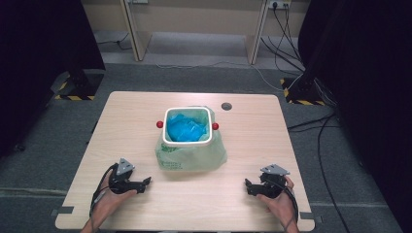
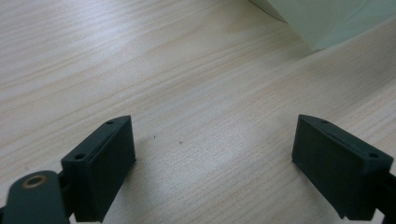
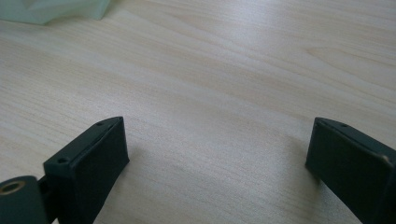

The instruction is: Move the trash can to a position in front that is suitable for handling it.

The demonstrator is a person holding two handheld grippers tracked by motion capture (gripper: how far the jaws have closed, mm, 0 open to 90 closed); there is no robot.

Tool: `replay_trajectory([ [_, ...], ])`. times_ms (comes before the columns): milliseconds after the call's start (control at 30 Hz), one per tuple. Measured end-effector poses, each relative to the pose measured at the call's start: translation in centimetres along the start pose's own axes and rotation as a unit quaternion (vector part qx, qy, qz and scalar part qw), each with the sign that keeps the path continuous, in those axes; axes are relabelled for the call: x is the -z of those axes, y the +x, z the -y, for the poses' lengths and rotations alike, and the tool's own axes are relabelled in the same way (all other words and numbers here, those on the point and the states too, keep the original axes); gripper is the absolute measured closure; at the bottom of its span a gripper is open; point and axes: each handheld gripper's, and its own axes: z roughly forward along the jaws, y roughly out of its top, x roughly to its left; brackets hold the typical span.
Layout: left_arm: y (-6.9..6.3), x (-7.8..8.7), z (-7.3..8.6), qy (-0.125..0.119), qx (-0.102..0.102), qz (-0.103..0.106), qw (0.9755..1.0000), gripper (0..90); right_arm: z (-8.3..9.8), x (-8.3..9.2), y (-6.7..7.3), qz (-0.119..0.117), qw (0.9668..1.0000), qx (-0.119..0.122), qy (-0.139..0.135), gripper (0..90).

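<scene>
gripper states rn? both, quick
Left gripper: open, jaws wide apart over bare table, holding nothing.
Right gripper: open, jaws wide apart, holding nothing.

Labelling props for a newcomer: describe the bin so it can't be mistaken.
At the centre of the wooden table stands the bin: a white square rim, a pale green bag draped down its outside. Blue plastic fills it, and a red knob sticks out on each side.
</scene>
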Motion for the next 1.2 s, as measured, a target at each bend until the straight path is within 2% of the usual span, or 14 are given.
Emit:
replay_trajectory([
  [367, 0.1, 0.0, 0.0, 0.0, 0.001, 0.001, 1.0, 12.9, 0.0, 0.0, 0.0, 0.001, 1.0, -0.002, 0.0, 5.6],
  [433, 0.2, 0.1, -0.2, -0.001, 0.017, 0.004, 0.9998, 15.1, 0.0, 0.0, 0.0, 0.0, 1.0, -0.002, 0.0, 5.7],
  [533, 0.2, 0.5, -0.4, -0.013, 0.047, 0.025, 0.9985, 15.5, -0.1, 0.1, -0.1, 0.0, 1.0, -0.005, 0.002, 6.9],
  [633, 0.1, 0.7, -0.7, -0.022, 0.048, 0.025, 0.9983, 15.5, -0.1, 0.1, -0.3, -0.008, 0.9999, -0.013, -0.004, 9.0],
  [767, 0.3, 1.0, -1.3, -0.035, 0.067, 0.037, 0.9964, 15.6, -0.5, 0.2, -0.7, -0.009, 0.9995, -0.028, -0.011, 13.6],
  [1000, 1.0, 1.2, -3.0, -0.059, 0.105, 0.044, 0.9918, 15.6, -2.6, 0.2, -1.0, -0.02, 0.9973, -0.056, -0.043, 13.3],
  [1067, 1.2, 1.2, -3.6, -0.063, 0.108, 0.038, 0.9914, 15.6, -3.7, 0.3, -1.0, -0.023, 0.9964, -0.063, -0.053, 13.2],
  [1200, 1.3, 1.1, -4.8, -0.076, 0.116, 0.037, 0.9897, 16.2, -5.9, -0.2, -0.7, -0.019, 0.9964, -0.051, -0.066, 13.6],
])
